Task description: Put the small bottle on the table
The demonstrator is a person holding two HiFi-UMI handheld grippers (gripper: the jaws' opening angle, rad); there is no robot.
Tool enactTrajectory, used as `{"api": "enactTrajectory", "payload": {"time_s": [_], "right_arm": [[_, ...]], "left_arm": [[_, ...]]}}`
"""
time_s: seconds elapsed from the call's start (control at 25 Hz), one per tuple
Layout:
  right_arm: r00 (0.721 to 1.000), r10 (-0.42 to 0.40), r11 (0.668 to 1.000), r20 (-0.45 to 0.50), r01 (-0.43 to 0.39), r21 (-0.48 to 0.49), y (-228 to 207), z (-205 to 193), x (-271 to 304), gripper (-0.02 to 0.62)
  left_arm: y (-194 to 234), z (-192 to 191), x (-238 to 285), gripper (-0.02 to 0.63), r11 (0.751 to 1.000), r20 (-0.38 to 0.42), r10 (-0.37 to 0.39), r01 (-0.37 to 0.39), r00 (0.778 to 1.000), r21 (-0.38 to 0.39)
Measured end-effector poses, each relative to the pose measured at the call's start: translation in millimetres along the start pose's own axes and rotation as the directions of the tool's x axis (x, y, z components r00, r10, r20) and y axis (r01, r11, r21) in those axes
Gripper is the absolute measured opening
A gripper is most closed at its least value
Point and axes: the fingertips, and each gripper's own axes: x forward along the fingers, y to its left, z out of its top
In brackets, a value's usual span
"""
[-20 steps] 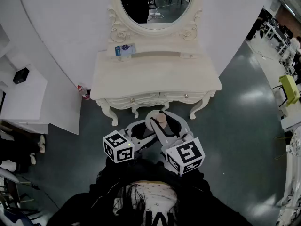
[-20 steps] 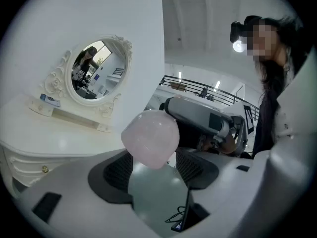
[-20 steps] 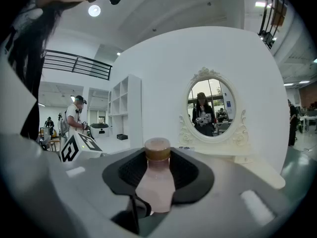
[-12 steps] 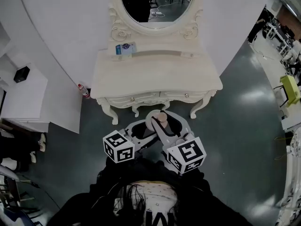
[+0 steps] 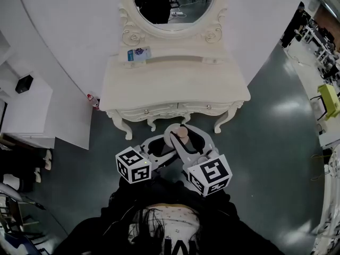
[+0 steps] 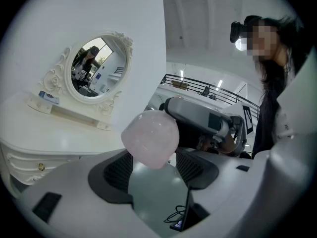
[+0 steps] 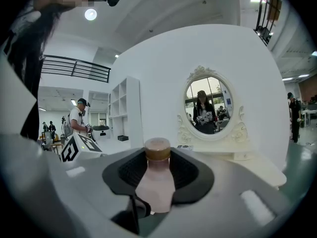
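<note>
while right tool (image 7: 158, 168) clamps small bottle (image 7: 156, 190), left tool (image 6: 153, 170) stands wide open.

I count one small bottle (image 5: 182, 134). Two grippers: left gripper (image 6: 151, 165), right gripper (image 7: 157, 170). Two marker cubes (image 5: 133, 165), one per gripper. One white table (image 5: 175, 84). One oval mirror (image 5: 172, 1). Two drawer knobs (image 5: 147, 112) that I can make out. One blue-white packet (image 5: 139, 56). One red-capped bottle (image 5: 93, 102). One black box (image 5: 24, 84). One yellow-green chair (image 5: 329, 100).
</note>
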Motion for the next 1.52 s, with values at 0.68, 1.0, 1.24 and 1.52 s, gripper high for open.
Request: {"api": "enactTrajectory", "payload": {"time_s": [0.68,1.0,1.24,1.52], "right_arm": [[0.997,0.081,0.996,-0.012,-0.081,-0.025,-34,-12,-33,0.149],[0.991,0.136,0.991,-0.008,-0.136,0.0,-29,-18,-28,0.149],[0.988,0.155,0.988,-0.01,-0.154,0.02,-42,-20,-11,0.149],[0.99,0.139,0.99,-0.022,-0.139,0.013,-70,-17,34,0.149]], "left_arm": [[-18,-19,46,0.261,0.997,0.035,0.065,-0.064,0.997,-0.033],[-13,-23,38,0.261,0.991,0.023,0.125,-0.124,0.992,-0.041],[5,-17,45,0.261,0.989,0.023,0.141,-0.14,0.99,-0.047],[51,6,60,0.261,0.991,0.02,0.122,-0.121,0.992,-0.05]]}}
